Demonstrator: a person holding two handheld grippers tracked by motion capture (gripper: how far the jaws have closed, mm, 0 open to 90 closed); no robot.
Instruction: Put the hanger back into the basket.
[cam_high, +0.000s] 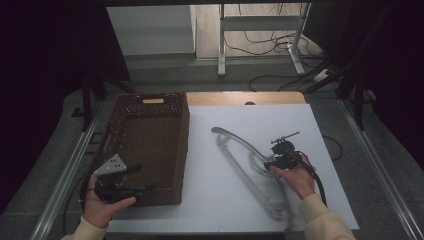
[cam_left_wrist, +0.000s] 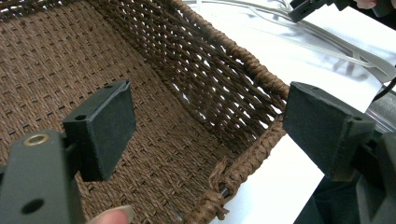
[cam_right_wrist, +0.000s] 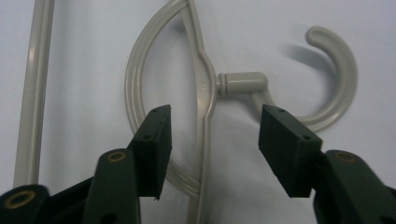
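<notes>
A grey plastic clothes hanger (cam_high: 231, 136) lies flat on the white table sheet, with its hook (cam_right_wrist: 343, 70) toward the right side. My right gripper (cam_high: 270, 164) hovers over the hanger's neck, jaws apart. In the right gripper view the hanger's spine (cam_right_wrist: 204, 93) runs between the two pads of the gripper (cam_right_wrist: 215, 140), and neither pad touches it. My left gripper (cam_high: 145, 178) stands open over the near right corner of a brown wicker basket (cam_high: 184, 145), with nothing between its jaws (cam_left_wrist: 210, 126).
The basket's woven rim (cam_left_wrist: 261, 74) runs between the left gripper and the white sheet (cam_high: 215, 200). A wooden table strip (cam_high: 240, 98) shows behind the sheet. Metal rails border both sides, and cables lie on the floor beyond.
</notes>
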